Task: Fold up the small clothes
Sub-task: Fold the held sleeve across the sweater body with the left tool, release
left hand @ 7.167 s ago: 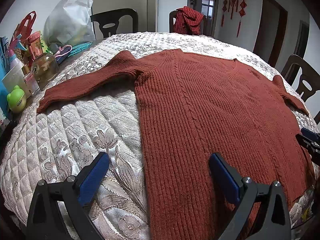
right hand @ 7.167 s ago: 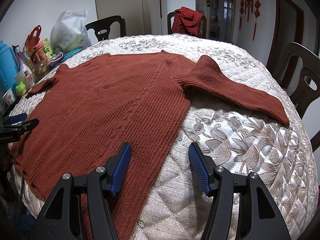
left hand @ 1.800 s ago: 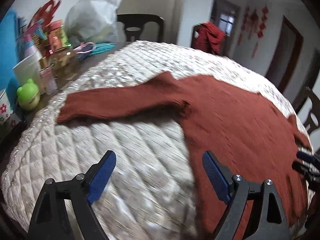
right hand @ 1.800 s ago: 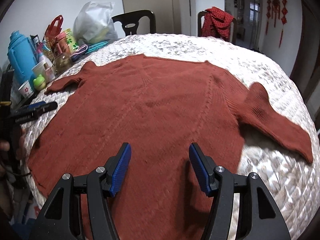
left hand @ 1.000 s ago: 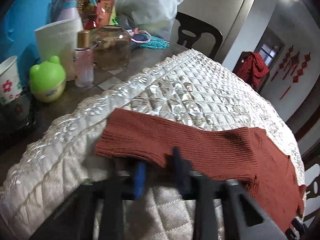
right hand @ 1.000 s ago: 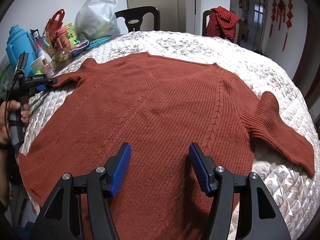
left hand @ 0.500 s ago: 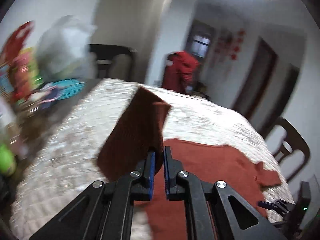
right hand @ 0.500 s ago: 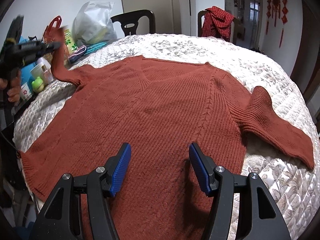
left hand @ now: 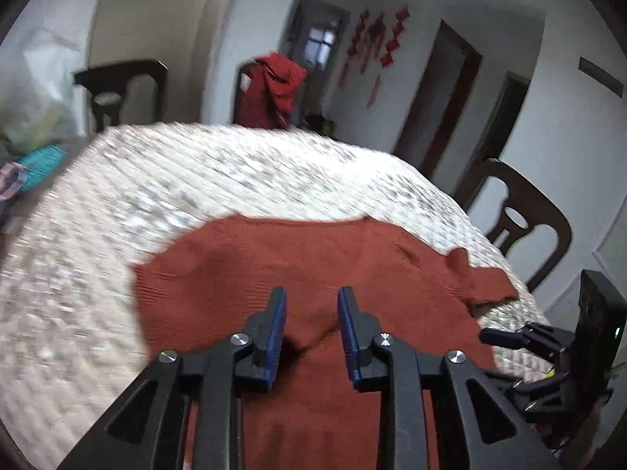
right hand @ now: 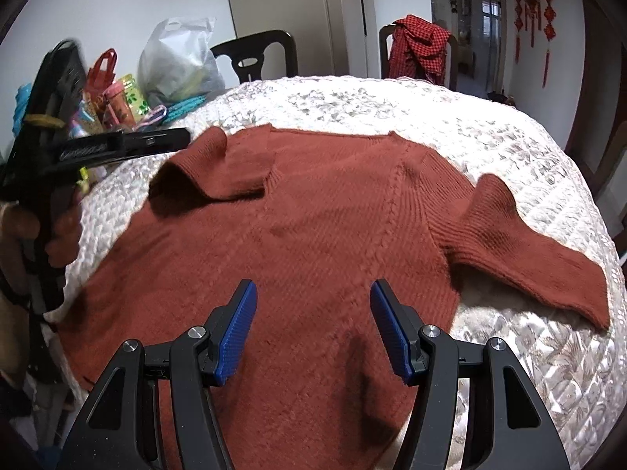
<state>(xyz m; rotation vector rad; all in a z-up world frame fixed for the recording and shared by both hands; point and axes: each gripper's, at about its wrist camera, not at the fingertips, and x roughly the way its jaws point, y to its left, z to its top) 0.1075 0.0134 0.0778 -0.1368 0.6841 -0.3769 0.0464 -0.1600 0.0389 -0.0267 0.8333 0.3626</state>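
Note:
A rust-red ribbed sweater [right hand: 321, 235] lies flat on the quilted table cover [right hand: 490, 137]. Its left sleeve [right hand: 211, 172] is folded in over the chest. Its right sleeve [right hand: 540, 262] still lies out to the right on the quilt. My left gripper [left hand: 311, 293] hovers over the sweater [left hand: 313, 258] with its jaws partly open and nothing between them; it also shows in the right wrist view [right hand: 180, 139] above the folded sleeve. My right gripper [right hand: 313, 290] is open and empty above the sweater's lower body; it shows at the right edge of the left wrist view [left hand: 509, 337].
Bottles, cups, a red bag and a white plastic bag [right hand: 176, 62] crowd the table's left side. Dark wooden chairs [right hand: 254, 58] ring the table; one holds a red checked cloth [right hand: 419, 47]. Another chair [left hand: 517, 215] stands at the right.
My left gripper carried the left sleeve up and across onto the chest, then opened and let it go. My right gripper stayed open over the lower body.

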